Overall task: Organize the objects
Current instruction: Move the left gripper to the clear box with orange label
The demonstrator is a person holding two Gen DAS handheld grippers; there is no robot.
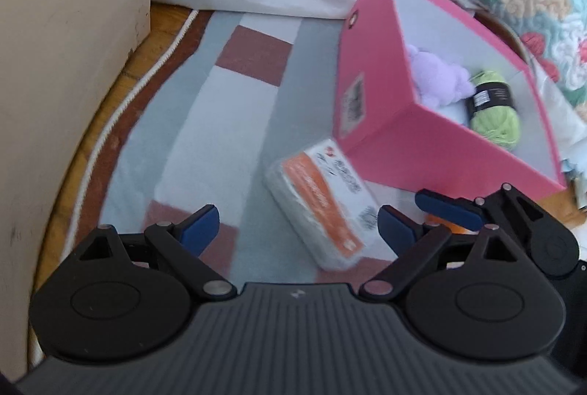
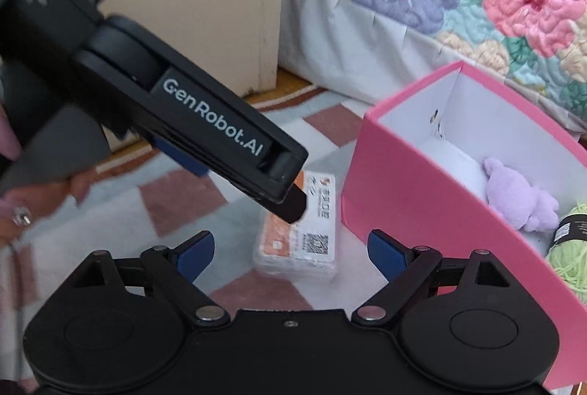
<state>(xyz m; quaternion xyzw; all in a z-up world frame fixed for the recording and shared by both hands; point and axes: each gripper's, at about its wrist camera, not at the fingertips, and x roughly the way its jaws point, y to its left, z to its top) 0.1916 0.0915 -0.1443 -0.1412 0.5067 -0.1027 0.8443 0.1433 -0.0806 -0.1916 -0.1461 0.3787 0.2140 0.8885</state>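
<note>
Plastic-wrapped tissue pack (image 1: 323, 204) near pink box (image 1: 370, 94): likely light, soft, slippery; pinch its long sides; left gripper (image 1: 293, 230) and right gripper (image 2: 290, 252) both spread, empty.

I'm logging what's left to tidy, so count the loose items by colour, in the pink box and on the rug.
Purple: 1, plush toy in the box
Green: 1, yarn ball in the box
Orange and white: 1, packet on the rug
Total: 3
</note>
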